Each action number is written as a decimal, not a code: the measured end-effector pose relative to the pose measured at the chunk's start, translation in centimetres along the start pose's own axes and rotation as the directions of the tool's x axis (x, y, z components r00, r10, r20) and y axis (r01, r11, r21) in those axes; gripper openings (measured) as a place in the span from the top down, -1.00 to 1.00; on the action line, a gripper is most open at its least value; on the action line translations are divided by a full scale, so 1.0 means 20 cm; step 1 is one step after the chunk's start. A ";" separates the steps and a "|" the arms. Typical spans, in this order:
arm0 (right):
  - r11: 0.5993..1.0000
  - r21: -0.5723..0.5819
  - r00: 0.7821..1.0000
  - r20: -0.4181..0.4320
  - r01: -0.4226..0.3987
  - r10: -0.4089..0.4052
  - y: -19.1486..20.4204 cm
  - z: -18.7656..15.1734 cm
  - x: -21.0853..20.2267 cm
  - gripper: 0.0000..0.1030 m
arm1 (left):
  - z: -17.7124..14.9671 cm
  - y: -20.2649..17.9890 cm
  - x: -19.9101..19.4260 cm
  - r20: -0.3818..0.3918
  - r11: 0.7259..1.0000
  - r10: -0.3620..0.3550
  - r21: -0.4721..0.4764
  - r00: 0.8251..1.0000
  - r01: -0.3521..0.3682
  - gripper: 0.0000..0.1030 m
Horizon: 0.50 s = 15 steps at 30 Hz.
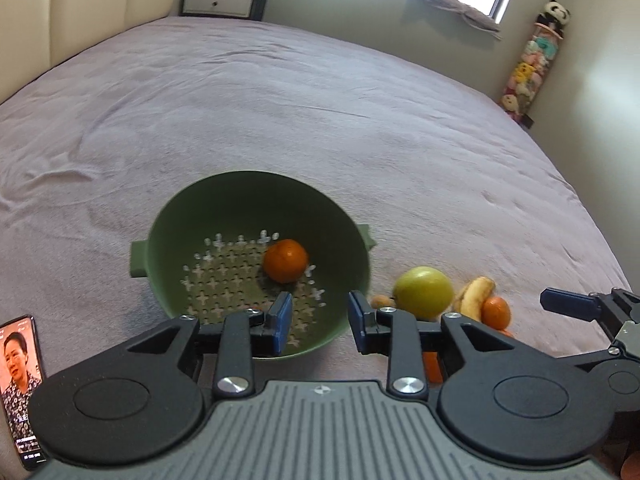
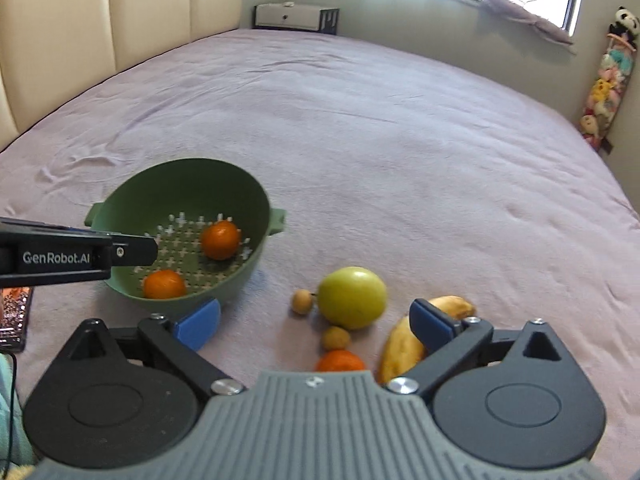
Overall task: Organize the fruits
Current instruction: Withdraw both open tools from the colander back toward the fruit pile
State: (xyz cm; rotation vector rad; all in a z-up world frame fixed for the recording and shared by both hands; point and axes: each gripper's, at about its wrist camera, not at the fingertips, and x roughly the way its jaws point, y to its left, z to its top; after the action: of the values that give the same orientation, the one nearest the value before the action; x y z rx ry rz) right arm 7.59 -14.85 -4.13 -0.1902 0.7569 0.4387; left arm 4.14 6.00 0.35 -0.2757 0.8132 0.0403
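- Bed [image 2: 360, 128], lilac cover, soft & wrinkled: everything sits on it. Risk: round fruit rolls if the cover gets pressed down nearby.
- Green colander [image 2: 256, 200] left of centre on the bed, 2 oranges inside: one mid-floor [image 2: 219, 240], one by the near wall [image 2: 165, 284]. Left wrist view shows only the mid one; the near one is hidden behind the gripper. Light bowl on soft bedding, so a knock on the rim could tip or slide it.
- Left gripper [image 1: 318, 318] hangs over the colander's near rim, jaws apart, nothing between them.
- Right gripper [image 2: 314, 322] spread wide, empty, above the loose fruit pile.
- Green apple [image 2: 352, 297] on the bed, right of the colander. Big & smooth; may slip out of the pads if gripped off-centre.
- Banana [image 2: 404, 340] right of the apple, partly under the right finger. Looks ripe, prob bruises if squeezed hard.
- Third orange [image 2: 340, 361] nearest the cam, half hidden by the gripper body.
- 2 small brown fruits [image 2: 301, 301] [image 2: 336, 338] just beside the apple; type unclear. Easy to nudge away when reaching for the apple.
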 end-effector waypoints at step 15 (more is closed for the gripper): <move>0.989 0.072 0.979 0.153 0.127 -0.137 -0.23 -0.32 -0.16 -0.90 | -0.18 -0.30 0.01 0.029 0.966 -0.071 0.250 0.997 0.061 -0.43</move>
State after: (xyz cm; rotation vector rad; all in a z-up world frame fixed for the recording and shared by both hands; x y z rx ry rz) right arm 3.62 -22.06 -6.41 -0.1447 0.5976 0.2997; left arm 2.61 -0.80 -0.81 -0.0642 0.7622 -0.1183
